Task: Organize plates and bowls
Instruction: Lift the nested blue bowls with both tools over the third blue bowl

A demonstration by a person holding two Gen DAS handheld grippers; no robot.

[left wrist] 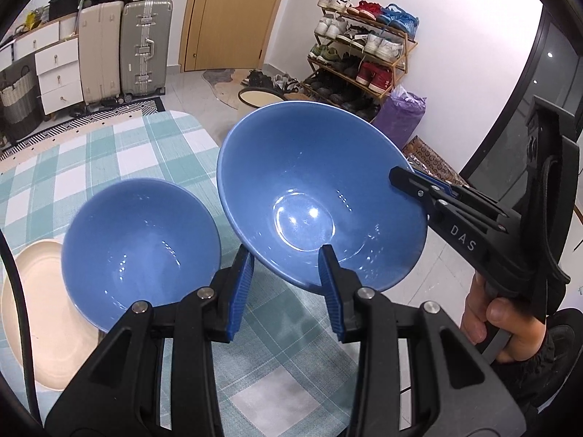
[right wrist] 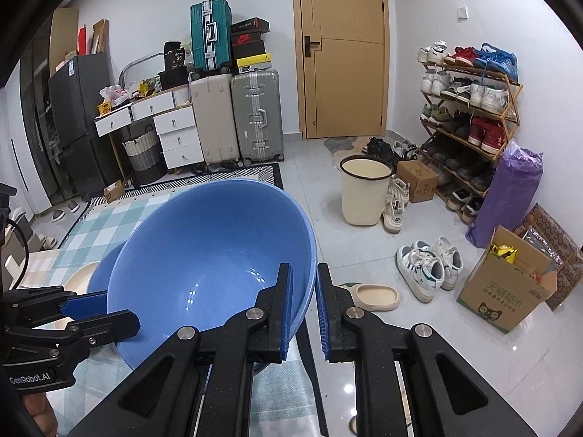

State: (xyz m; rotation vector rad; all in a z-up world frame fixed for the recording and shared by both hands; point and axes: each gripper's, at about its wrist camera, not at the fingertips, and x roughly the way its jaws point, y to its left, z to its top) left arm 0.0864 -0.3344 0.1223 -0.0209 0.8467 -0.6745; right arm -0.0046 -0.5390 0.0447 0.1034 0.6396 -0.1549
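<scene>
Your left tongs [left wrist: 286, 260] clamp the near rim of the larger blue bowl [left wrist: 313, 189], and your right tongs [right wrist: 304, 284] clamp its right rim. That bowl hangs tilted above the checked worktop [left wrist: 109, 153], just right of the smaller blue bowl [left wrist: 140, 251]. Left of the smaller bowl lies a cream plate [left wrist: 32, 313].

A checked teal-and-white tablecloth [left wrist: 153, 167] covers the table. Beyond the table's far edge, a patterned black-and-white rug [right wrist: 233, 176] lies on the pale tiled floor before a beige suitcase [right wrist: 214, 120] and a silver suitcase [right wrist: 257, 116], with a teal suitcase [right wrist: 210, 34] stacked above. White drawers [right wrist: 175, 131] stand left of them. A wooden door [right wrist: 346, 51] is shut. A shoe rack [right wrist: 470, 109] lines the right wall, near a cream bin [right wrist: 364, 191], white sneakers [right wrist: 430, 267] and an open cardboard box [right wrist: 510, 287].
</scene>
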